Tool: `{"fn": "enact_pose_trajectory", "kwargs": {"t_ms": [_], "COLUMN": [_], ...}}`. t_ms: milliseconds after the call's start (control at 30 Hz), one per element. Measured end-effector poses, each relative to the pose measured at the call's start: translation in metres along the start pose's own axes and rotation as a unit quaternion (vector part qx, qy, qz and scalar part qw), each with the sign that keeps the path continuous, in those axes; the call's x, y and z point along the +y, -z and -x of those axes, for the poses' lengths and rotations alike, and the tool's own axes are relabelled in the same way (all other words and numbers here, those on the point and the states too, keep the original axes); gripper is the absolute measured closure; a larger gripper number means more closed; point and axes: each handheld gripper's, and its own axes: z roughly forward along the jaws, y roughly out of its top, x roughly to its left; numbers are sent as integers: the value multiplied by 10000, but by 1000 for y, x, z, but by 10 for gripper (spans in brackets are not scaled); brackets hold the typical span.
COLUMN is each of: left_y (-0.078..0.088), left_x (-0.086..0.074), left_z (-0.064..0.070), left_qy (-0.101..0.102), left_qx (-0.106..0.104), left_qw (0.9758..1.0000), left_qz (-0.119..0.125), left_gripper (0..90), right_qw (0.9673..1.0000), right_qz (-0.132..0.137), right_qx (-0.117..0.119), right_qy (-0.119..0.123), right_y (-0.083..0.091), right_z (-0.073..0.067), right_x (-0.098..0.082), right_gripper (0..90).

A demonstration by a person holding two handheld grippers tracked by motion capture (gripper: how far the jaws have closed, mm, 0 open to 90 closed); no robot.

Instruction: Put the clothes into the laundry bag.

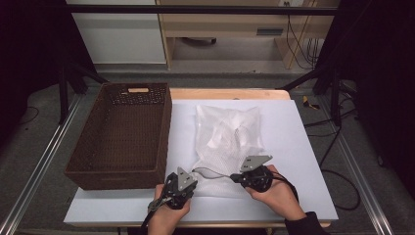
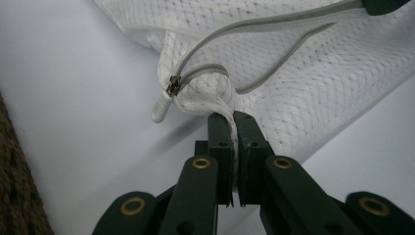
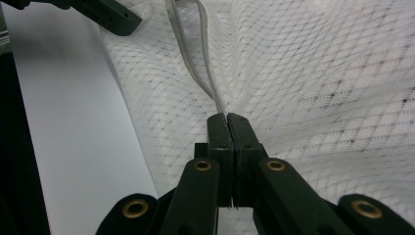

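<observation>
A white mesh laundry bag lies on the white table sheet in the lower centre of the high view, its near edge toward the person, with a brown wicker basket standing empty just to its left. Both pairs of tongs are clamped on the bag's near edge, apparently to stretch the zipper line between them. In the left gripper view, the left gripper has its jaws pressed together on a bunched corner of mesh right below the zipper slider, whose white pull tab hangs down to the left of the frame; that hold seems meant to anchor the end of the zip. In the right gripper view, the right gripper is pinched tight on the grey zipper tape where it meets the mesh, and the tape runs from the jaw tips up to the top of the frame. In the high view the left hand and right hand sit at the bottom centre, near each other, with the open stretch of zipper bowed between them. My reading is that the bag is being held steady and taut so the zipper can be worked.
</observation>
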Motion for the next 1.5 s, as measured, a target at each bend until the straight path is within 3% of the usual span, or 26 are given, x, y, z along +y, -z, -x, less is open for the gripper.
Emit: {"fn": "enact_pose_trajectory", "kwargs": {"t_ms": [367, 400, 633, 700, 800, 900, 1000, 1200, 1267, 1500], "left_y": [3, 4, 8, 10, 14, 19, 26, 27, 25, 22], "left_x": [-13, -13, -16, -17, -20, -22, -21, -17, -16, -12], "left_z": [3, 5, 10, 10, 8, 4, -1, -1, 0, 3], "left_qy": [97, 122, 29, 86, 120, 256, 364, 240, 263, 252], "left_qx": [-111, -140, -198, -203, -158, -28, 38, 70, -7, -123], "left_qw": [9999, 9998, 9997, 9997, 9998, 9996, 9990, 9989, 9987, 9980], "left_qz": [-79, -57, -106, -72, -30, 80, 241, 393, 432, 567], "left_gripper": [863, 863, 863, 856, 814, 679, 626, 545, 480, 391], "right_qw": [9987, 9985, 9983, 9981, 9978, 9976, 9975, 9977, 9977, 9971], "right_qz": [-492, -484, -538, -519, -551, -566, -536, -468, -411, -336], "right_qx": [-21, -32, -104, -95, -93, -101, -100, -112, -195, -387], "right_qy": [161, 240, 195, 319, 356, 398, 455, 477, 504, 557], "right_y": [-22, -23, -23, -23, -23, -25, -25, -26, -27, -28], "right_z": [-11, -10, -14, -14, -17, -18, -20, -23, -23, -24], "right_x": [-3, -3, -3, -4, -4, -5, -5, -6, -5, -6], "right_gripper": [890, 889, 889, 889, 880, 848, 823, 748, 660, 482]}}
